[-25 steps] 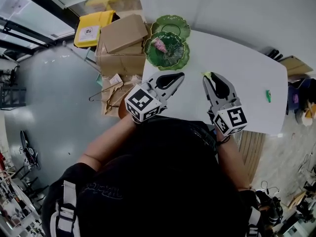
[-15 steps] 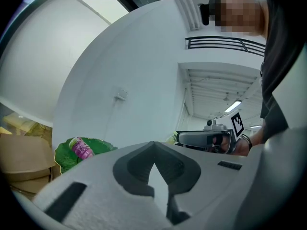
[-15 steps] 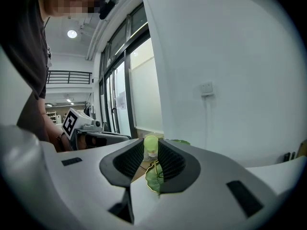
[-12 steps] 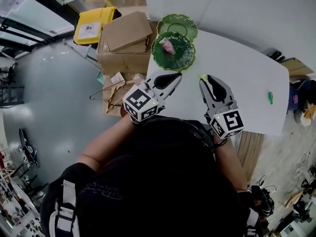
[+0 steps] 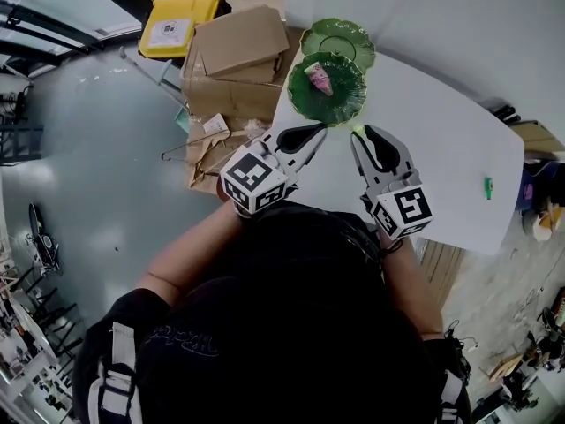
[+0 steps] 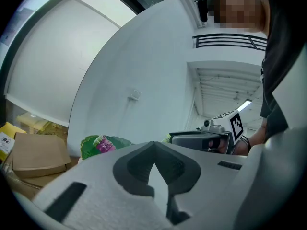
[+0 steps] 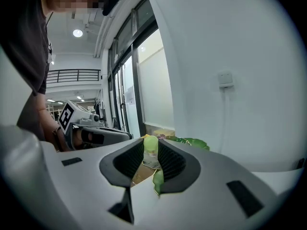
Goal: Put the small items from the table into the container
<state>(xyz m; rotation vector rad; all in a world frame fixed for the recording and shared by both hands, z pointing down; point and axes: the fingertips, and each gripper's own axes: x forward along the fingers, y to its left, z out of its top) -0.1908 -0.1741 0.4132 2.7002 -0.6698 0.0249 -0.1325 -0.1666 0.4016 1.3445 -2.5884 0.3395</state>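
Grippers over the near edge of a white tabletop (image 5: 424,148), seen from above. We hold the left gripper (image 5: 315,132) at the left and the right gripper (image 5: 364,132) just beside it. Both point toward the two green plates at the far left corner.

Left gripper (image 6: 153,145): its fingers are together at the tips, and we see nothing between them.

Right gripper (image 7: 151,150): its fingers are clamped on a yellow-green item (image 7: 150,143), whose rounded end stands out past the tips. From above, the same item (image 5: 357,131) shows as a bright spot at the tips, near the rim of the near plate (image 5: 342,106) and short of it.

Near plate: it carries a pink item (image 5: 318,79). From the left gripper, we see that plate (image 6: 88,146) and the pink item (image 6: 102,143) low at the left, with the right gripper (image 6: 193,139) alongside. The far plate (image 5: 338,37) touches or overlaps the near one; we cannot tell which.

A small green piece (image 5: 487,187) lies alone on the tabletop near its right edge, well apart from both grippers and from the plates.

Off the tabletop, at the left, we note cardboard boxes (image 5: 238,56), a yellow box (image 5: 177,26) and wire hangers (image 5: 190,160) on the grey floor (image 5: 88,175).
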